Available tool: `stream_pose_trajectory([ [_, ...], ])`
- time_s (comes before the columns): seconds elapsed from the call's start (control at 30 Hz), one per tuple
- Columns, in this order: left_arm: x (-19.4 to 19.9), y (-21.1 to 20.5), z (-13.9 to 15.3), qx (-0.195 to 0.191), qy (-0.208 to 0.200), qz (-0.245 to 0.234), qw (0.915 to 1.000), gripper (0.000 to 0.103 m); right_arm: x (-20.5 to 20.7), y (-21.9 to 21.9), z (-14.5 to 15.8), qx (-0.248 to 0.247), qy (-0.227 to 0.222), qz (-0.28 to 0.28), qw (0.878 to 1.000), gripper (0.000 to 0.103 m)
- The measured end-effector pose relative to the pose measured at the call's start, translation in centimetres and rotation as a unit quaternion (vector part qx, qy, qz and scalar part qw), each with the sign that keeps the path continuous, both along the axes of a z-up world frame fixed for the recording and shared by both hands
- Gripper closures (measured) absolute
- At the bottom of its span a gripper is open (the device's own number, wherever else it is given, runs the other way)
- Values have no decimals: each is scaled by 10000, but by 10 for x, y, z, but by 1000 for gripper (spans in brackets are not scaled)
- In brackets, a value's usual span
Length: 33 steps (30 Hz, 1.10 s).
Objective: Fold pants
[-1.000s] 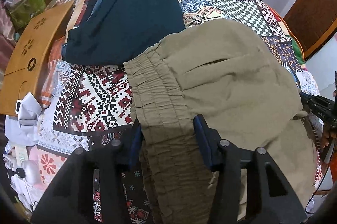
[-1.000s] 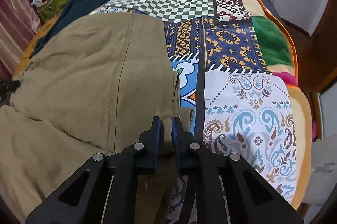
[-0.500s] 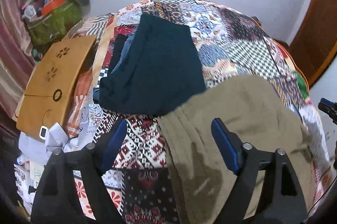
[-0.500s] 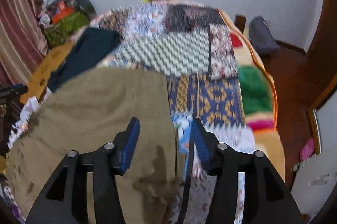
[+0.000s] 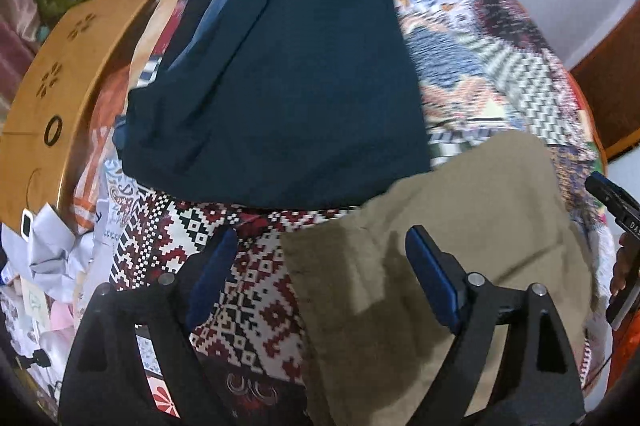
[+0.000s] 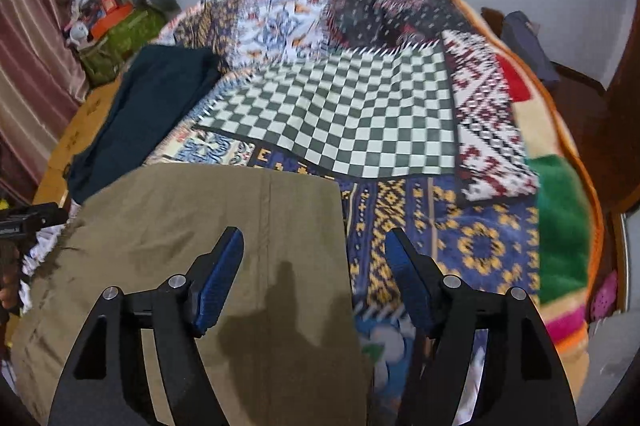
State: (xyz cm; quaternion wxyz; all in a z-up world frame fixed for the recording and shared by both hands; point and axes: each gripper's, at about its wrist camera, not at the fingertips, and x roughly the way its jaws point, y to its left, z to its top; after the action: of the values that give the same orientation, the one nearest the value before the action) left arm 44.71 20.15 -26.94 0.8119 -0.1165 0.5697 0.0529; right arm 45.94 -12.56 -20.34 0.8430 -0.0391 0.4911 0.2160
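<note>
While both hang above: folded olive-khaki cotton pants flat on patchwork quilt.
Left gripper: wide apart, empty, over pants' edge.
Right gripper: jaws opening, nothing gripped.
Beside pants: dark teal folded garment.

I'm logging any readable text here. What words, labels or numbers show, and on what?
"DAS": white letters, cut off at the frame edge, on the black right gripper seen from the left wrist view.
Orange box on the green bag: print too blurred to read.
Nothing else legible.
</note>
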Motion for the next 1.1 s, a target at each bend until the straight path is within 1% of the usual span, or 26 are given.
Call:
stream_pose_trajectory([
  [0.1, 3, 3, -14, -82, 144, -25, 9999, 17, 15, 6, -17, -21, 148, 70, 9999, 33],
  [0.27, 6, 4, -27, -514, 216, -95, 9984, 17, 38, 11, -40, 64, 489, 86, 9987, 34],
  [0.3, 7, 5, -28, -671, 239, -81, 9974, 19, 41, 12, -44, 116, 550, 77, 9984, 34],
  [0.37, 8, 8, -33, -1031, 299, -31, 9942, 28, 45, 10, -48, 330, 602, 43, 9976, 35],
  [0.4, 8, 10, -37, -1317, 351, 14, 9907, 30, 47, 9, -49, 458, 656, 39, 9968, 38],
  [0.43, 9, 12, -39, -1418, 381, 65, 9891, 30, 47, 8, -50, 546, 717, 53, 9959, 40],
  [0.47, 9, 13, -41, -1514, 378, 100, 9877, 32, 48, 7, -52, 697, 838, 67, 9940, 47],
  [0.5, 8, 14, -41, -1560, 370, 100, 9870, 33, 49, 6, -53, 842, 940, 59, 9920, 55],
  [0.57, 8, 14, -40, -1569, 317, 99, 9871, 38, 47, 6, -54, 976, 1030, -9, 9899, 59],
  [0.63, 7, 12, -35, -1451, 253, 107, 9890, 41, 44, 7, -51, 916, 988, -5, 9909, 71],
  [0.67, 5, 13, -33, -1380, 232, 97, 9901, 44, 43, 7, -50, 898, 976, -16, 9912, 82],
  [0.7, 4, 11, -29, -1256, 190, 77, 9919, 45, 41, 6, -48, 903, 952, -50, 9913, 89],
  [0.77, 0, 6, -18, -887, 27, -5, 9961, 49, 42, 8, -43, 916, 874, -117, 9919, 93],
  [0.83, -4, -3, -2, -396, -225, -125, 9989, 51, 42, 10, -34, 916, 714, -133, 9931, 96],
  [0.87, -6, -8, 7, -164, -361, -184, 9990, 52, 42, 12, -29, 898, 625, -134, 9939, 97],
  [0.93, -10, -12, 24, 124, -610, -251, 9977, 52, 39, 11, -13, 877, 412, -145, 9952, 97],
  [1.03, -14, -17, 53, 313, -950, -329, 9944, 53, 36, 6, 13, 920, 151, -165, 9955, 97],
  [1.1, -14, -21, 73, 459, -1161, -391, 9914, 54, 32, 2, 37, 917, -111, -169, 9956, 98],
])
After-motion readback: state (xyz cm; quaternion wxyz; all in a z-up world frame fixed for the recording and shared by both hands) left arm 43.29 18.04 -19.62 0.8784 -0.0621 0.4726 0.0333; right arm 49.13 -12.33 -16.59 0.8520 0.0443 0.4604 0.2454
